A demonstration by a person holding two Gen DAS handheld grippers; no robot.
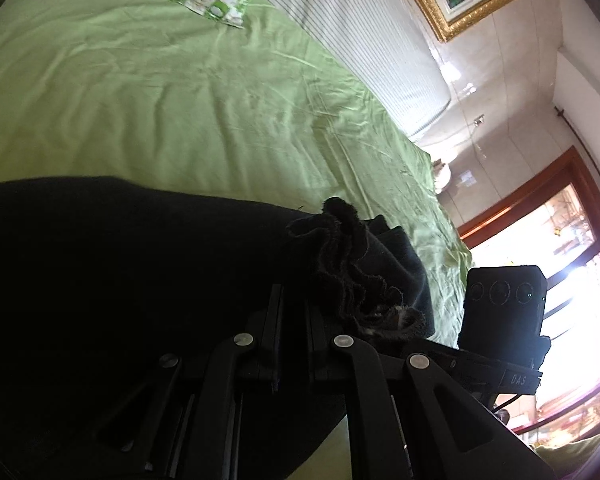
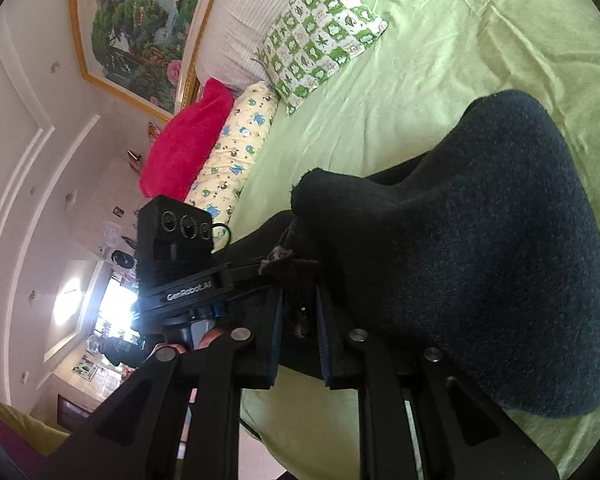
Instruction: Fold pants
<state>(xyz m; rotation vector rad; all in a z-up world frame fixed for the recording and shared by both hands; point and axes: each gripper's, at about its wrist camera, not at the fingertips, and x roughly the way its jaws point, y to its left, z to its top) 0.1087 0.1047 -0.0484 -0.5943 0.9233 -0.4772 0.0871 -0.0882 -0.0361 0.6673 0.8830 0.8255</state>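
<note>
Dark navy pants hang over a green bed sheet. My left gripper is shut on a frayed edge of the pants, bunched between its fingers. In the right wrist view the pants drape in a broad fold to the right. My right gripper is shut on another edge of the pants, with the cloth pinched between its fingers. Both held edges are lifted off the sheet.
A green-and-white patterned pillow lies near the striped headboard cushion. A red pillow and a yellow bolster lie at the bed's side. A framed painting hangs on the wall. A bright window is beyond the bed.
</note>
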